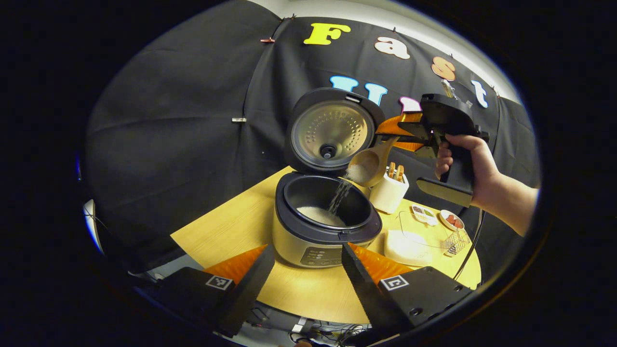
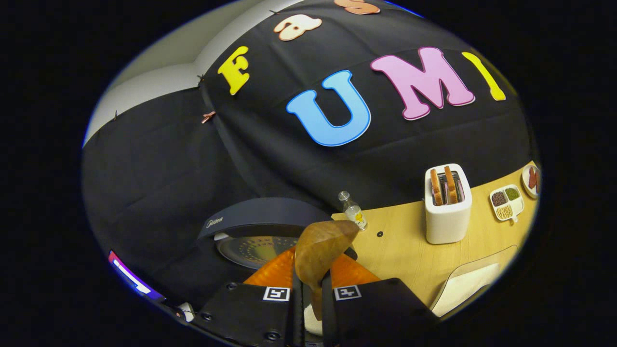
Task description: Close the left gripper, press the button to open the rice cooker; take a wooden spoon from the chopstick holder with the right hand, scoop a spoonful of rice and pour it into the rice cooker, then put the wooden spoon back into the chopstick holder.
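Observation:
The rice cooker [image 1: 318,241] stands on the table with its lid [image 1: 330,130] swung up. White rice [image 1: 318,215] lies in its dark inner pot. Above the pot's right rim, my right gripper [image 1: 393,139], held by a hand [image 1: 475,168], is shut on the handle of a wooden spoon [image 1: 368,166]. The spoon is tipped and a stream of rice falls from it into the pot. The right gripper view shows the spoon's back [image 2: 320,255] between my right gripper's [image 2: 308,299] fingers, over the lid [image 2: 260,231]. My left gripper [image 1: 306,272] hangs open in front of the cooker.
The white chopstick holder [image 1: 388,193] [image 2: 448,205] with wooden utensils stands right of the cooker. A clear container of rice [image 1: 407,246] [image 2: 467,284], a seasoning dish [image 1: 424,213] [image 2: 506,201], a small plate [image 1: 451,219] and a wire basket [image 1: 455,241] lie further right. A small bottle [image 2: 354,212] stands by the wall.

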`<state>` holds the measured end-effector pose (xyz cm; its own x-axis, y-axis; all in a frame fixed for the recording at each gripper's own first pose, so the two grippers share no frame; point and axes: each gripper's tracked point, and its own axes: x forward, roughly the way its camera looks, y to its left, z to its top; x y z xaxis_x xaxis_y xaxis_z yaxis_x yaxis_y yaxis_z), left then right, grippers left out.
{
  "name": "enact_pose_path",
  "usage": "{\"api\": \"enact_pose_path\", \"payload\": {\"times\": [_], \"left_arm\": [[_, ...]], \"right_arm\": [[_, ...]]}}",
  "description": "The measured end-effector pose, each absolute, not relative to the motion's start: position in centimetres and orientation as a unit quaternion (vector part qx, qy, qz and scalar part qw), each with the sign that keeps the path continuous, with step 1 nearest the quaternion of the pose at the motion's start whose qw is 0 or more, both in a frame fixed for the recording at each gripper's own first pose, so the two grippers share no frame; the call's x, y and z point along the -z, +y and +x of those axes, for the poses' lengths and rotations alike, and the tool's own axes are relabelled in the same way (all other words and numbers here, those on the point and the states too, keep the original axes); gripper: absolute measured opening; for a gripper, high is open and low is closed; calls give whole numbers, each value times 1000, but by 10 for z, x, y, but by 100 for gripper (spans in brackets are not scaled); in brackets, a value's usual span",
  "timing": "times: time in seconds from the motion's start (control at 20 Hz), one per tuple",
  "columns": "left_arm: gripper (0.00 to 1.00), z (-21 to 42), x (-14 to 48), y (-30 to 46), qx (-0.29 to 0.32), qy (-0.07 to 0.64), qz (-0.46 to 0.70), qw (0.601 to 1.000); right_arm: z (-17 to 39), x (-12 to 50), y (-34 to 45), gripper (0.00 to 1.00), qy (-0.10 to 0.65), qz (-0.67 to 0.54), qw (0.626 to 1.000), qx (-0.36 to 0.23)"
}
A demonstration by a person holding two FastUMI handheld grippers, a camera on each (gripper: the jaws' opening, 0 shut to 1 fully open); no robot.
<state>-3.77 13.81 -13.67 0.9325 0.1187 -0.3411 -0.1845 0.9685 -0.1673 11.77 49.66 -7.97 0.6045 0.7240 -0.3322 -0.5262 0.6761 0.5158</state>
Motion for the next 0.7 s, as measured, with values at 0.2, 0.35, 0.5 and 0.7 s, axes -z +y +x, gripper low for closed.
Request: {"api": "enact_pose_path", "payload": {"times": [0.2, 0.35, 0.5, 0.7], "left_arm": [[95, -33, 140, 138, -71, 170, -98, 978], [95, -29, 145, 144, -73, 175, -93, 977], [95, -25, 145, 148, -76, 176, -98, 977], [96, -25, 147, 151, -81, 174, -102, 976]], "right_arm": [[104, 97, 509, 18, 248, 121, 878, -391], [91, 106, 518, 19, 238, 79, 872, -420], [76, 113, 526, 19, 213, 19, 861, -461], [37, 133, 539, 19, 173, -87, 823, -533]]}}
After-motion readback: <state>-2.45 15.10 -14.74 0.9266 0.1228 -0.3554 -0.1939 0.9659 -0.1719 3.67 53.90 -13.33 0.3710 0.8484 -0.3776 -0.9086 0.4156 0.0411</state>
